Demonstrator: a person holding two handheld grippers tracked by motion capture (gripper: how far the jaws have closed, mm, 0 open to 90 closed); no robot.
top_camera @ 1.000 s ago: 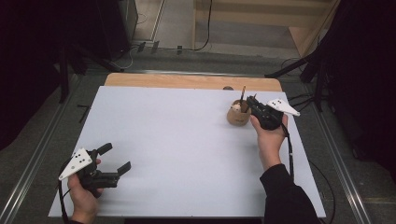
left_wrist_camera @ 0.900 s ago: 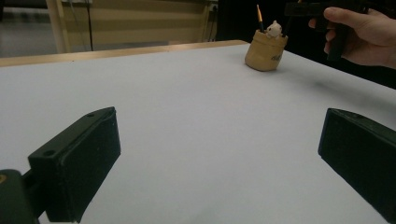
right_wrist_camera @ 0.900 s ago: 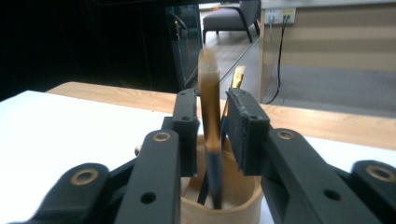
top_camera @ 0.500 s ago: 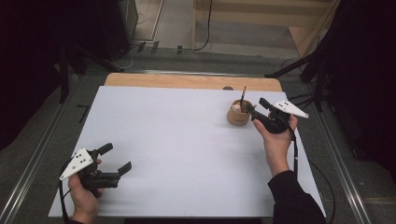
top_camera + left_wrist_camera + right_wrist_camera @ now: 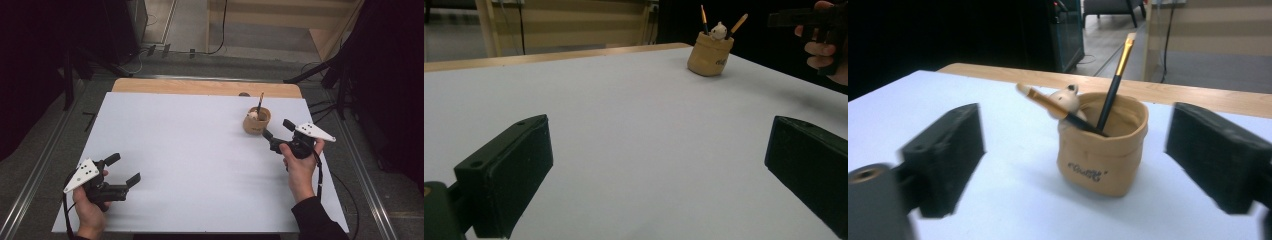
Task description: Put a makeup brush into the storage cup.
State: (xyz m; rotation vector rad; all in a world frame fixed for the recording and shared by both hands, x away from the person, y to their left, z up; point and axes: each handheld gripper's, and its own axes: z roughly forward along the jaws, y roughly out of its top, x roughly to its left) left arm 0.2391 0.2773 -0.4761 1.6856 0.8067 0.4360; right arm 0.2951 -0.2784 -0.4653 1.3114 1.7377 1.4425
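Observation:
A tan cup stands at the back right of the white table. In the right gripper view the cup holds an upright black brush, a leaning brush and a small white figure. My right gripper hovers just right of the cup, apart from it. Its jaws have just been opening, and nothing is pressed between them. My left gripper rests open near the front left corner. From there the cup stands far off.
A strip of bare wood runs along the table's far edge. Dark stands and cables sit on the floor beyond and to the right. The other hand appears at the top right of the left gripper view.
My right gripper was shut close against the cup; it has opened and drawn back to the right, toward the person. The left gripper has kept still.

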